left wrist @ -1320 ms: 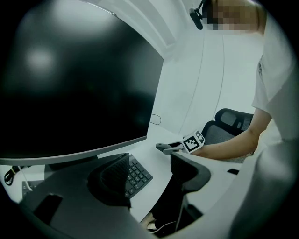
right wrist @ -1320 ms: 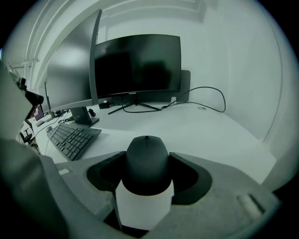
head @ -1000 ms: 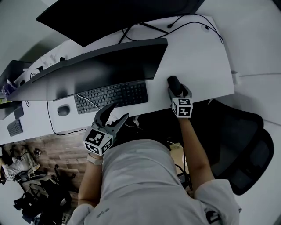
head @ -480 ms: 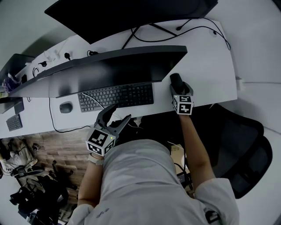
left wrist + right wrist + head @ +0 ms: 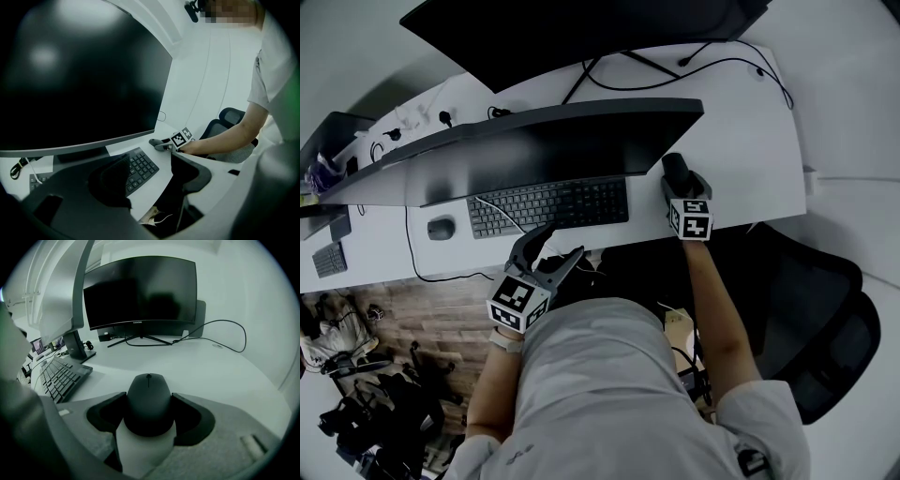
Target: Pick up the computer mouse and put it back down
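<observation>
Mouse lies lengthwise, nose forward, clamped between the jaws of the right gripper; left gripper gapes empty, well apart.

A white desk is spread ahead of both grippers. A wide curved black monitor is set ahead of the left gripper and to the left of the right gripper. A flat black keyboard is laid below it, directly ahead of the left gripper. A small grey wired mouse is seen well off that gripper's left. A second black monitor on thin legs is placed far ahead of the right gripper, with a looped black cable beside it. A black mesh office chair is seen behind the right gripper, to its right.
</observation>
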The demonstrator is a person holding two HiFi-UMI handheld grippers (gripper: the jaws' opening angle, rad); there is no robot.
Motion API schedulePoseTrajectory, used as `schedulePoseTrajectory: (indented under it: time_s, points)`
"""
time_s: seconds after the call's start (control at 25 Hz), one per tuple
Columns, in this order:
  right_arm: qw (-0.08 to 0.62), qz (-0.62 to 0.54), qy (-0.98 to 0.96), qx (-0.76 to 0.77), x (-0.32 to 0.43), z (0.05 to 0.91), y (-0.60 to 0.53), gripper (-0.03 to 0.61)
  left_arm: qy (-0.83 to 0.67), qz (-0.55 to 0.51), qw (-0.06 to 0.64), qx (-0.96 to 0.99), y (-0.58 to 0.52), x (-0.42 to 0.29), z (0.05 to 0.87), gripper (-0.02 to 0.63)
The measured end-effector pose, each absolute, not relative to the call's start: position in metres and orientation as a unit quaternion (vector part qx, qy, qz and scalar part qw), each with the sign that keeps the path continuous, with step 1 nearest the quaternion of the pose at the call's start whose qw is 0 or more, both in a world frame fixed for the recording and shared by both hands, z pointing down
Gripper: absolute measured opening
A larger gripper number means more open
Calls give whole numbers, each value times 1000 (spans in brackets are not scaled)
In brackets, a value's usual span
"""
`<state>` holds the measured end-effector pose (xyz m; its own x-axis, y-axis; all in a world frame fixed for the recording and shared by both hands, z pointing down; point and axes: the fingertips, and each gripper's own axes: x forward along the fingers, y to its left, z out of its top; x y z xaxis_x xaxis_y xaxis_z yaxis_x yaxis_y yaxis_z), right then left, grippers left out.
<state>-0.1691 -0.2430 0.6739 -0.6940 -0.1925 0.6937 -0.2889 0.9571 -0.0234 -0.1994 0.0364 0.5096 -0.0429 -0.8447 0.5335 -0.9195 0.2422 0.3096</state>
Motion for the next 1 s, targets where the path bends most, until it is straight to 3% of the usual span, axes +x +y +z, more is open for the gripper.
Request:
schedulePoseTrajectory:
  time_s: [1.0]
  points:
    - [294,77,-945,126,-105,590,-212,301,-689,69,289,661,7,-150,498,275]
